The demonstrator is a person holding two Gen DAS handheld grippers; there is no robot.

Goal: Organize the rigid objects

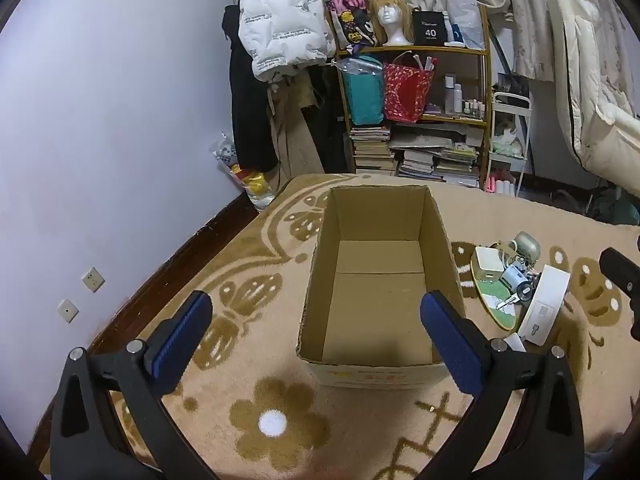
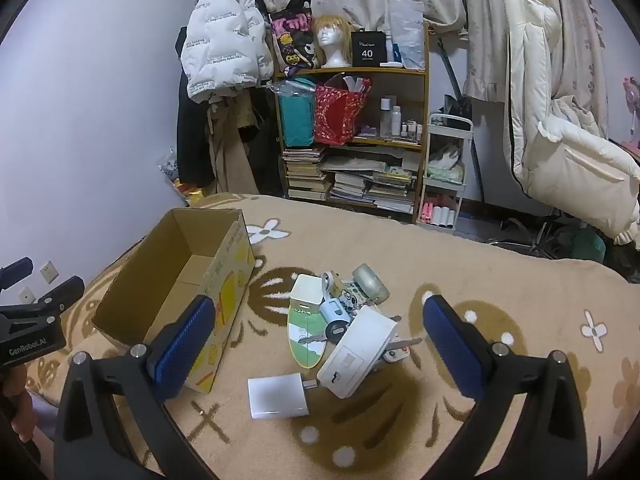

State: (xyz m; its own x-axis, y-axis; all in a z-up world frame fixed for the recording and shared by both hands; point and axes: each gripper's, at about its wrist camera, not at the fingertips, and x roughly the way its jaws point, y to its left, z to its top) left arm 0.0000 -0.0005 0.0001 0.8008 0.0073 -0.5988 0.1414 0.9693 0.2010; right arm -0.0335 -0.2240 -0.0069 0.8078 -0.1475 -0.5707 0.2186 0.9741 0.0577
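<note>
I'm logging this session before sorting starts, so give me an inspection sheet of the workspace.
Surface: tan flower-patterned blanket, spread flat.
Job's things: open cardboard box, empty inside; small pile to its right holding white boxes, a key and a green oval board; white charger lying apart, nearer the camera.
Clutter: nothing seen on the blanket beyond the pile.
Grippers: left gripper open over the box; right gripper open over the pile.
Cables: nothing seen.
Surroundings: crowded bookshelf, hanging white jacket, curtains.
</note>
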